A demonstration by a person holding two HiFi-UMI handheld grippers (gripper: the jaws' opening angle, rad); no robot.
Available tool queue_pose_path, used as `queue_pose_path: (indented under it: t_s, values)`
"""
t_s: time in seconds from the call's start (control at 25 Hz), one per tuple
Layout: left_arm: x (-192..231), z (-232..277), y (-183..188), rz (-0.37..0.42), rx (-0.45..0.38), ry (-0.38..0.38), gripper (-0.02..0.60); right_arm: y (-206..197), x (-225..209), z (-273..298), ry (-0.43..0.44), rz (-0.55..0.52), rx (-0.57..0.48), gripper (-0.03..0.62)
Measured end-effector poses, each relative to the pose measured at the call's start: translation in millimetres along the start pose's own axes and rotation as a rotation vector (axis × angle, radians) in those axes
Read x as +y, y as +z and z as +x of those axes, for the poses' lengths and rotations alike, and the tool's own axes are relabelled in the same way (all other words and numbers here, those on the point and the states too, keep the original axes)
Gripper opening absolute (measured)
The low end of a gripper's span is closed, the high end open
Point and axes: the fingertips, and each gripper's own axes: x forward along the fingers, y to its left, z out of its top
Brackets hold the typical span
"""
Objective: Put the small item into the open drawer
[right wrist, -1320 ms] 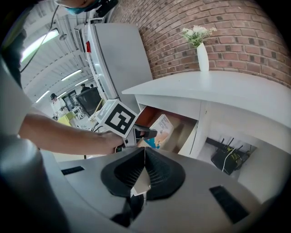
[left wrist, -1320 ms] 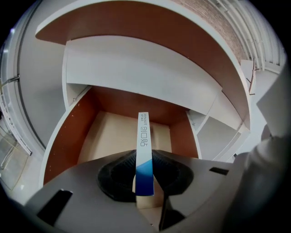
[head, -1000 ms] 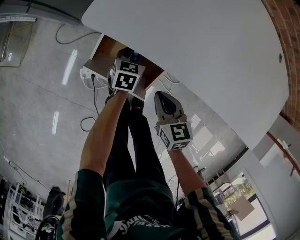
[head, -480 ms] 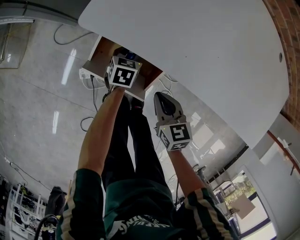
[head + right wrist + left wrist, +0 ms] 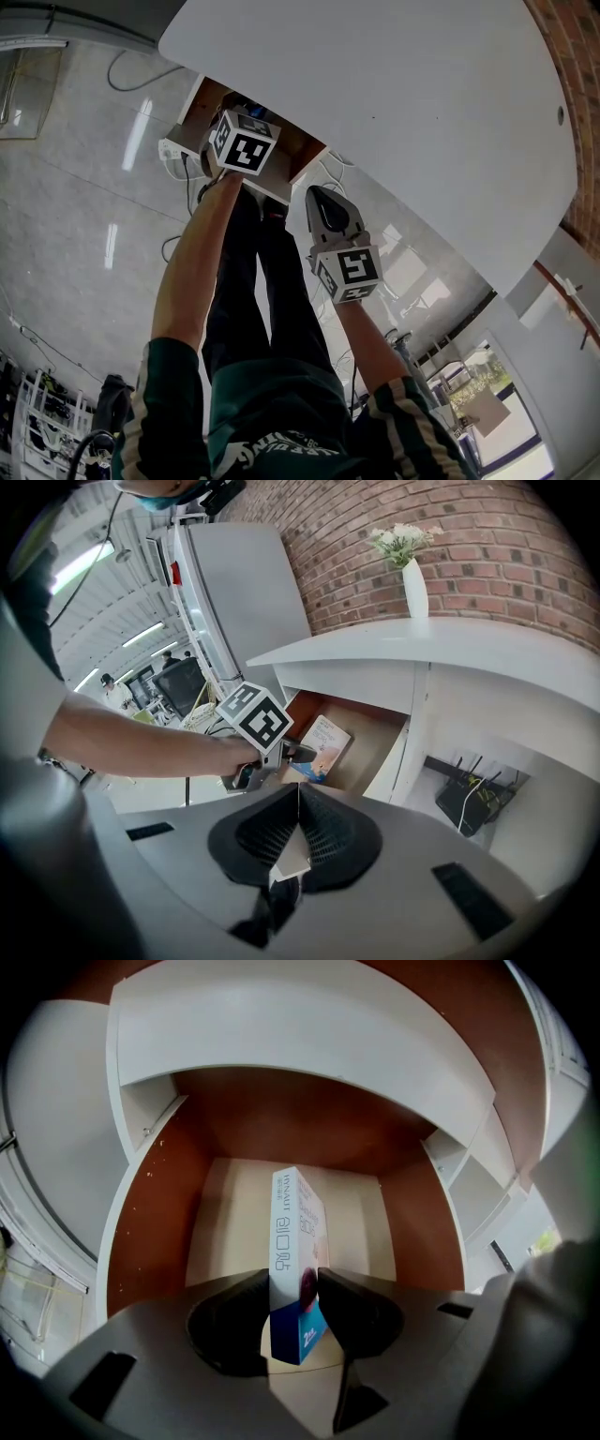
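- White counter (image 5: 394, 103) against a brick wall (image 5: 450, 536), a vase (image 5: 415, 588) of flowers on top; glossy tiled floor (image 5: 75, 187) below
- Drawer (image 5: 150, 1213) open, brown walls; small box (image 5: 292, 1232) on edge inside, over the middle of its pale bottom
- Left gripper (image 5: 293, 1283) reaches in; jaws opening, pads against both box faces
- Right gripper (image 5: 298, 803) outside the drawer; jaws closed together, nothing between them
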Motion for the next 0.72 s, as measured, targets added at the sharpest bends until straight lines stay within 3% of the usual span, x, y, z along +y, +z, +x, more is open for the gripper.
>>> queue_pose_path:
  t_s: [0.36, 0.72]
  values:
    - [7.9, 7.5, -14.2, -0.022, 0.075, -0.007, 0.193, -5.6, 2.8, 0.1, -0.001, 0.01, 0.009, 0.025]
    - [9.0, 7.5, -13.5, -0.008, 0.077, -0.012, 0.215, -3.5, 4.2, 2.6, 0.004, 0.0, 0.005, 0.025]
